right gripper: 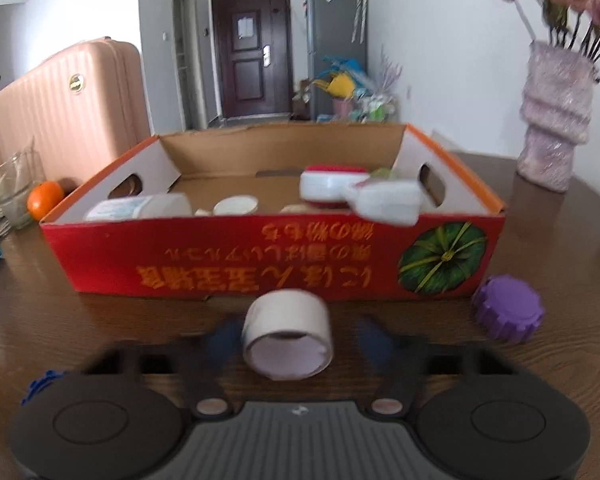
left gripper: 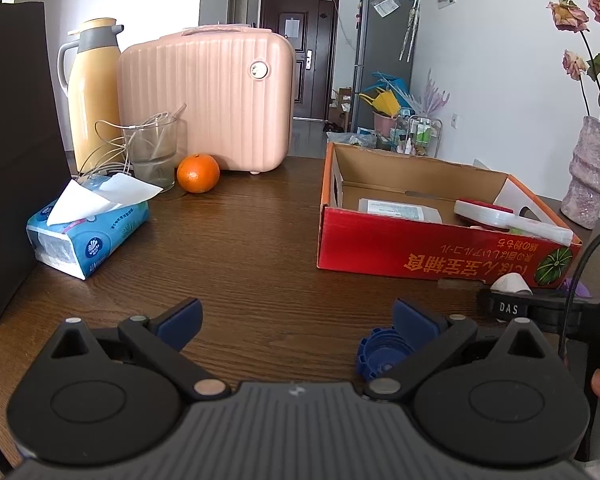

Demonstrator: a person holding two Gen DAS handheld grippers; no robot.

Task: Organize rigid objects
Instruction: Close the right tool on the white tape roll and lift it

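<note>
A: Red box (right gripper: 236, 258) at 12 o'clock on table (right gripper: 40, 320), white tubs inside, print upside down. Tape roll (right gripper: 287, 334)?
B: White roll, btwn the right gripper (right gripper: 296, 336) fingers, blurred; can't tell if pinched. Purple cap (right gripper: 508, 307) at 2 o'clock.
A: Left gripper (left gripper: 298, 320)?
B: Spread wide, blue cap (left gripper: 382, 354) half hidden under its right finger (left gripper: 414, 316)

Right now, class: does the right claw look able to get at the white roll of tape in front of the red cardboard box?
Probably yes. The white roll of tape lies on the wooden table between the right claw's spread, blurred fingers, and nothing stands between them. The red cardboard box sits behind it.
</note>
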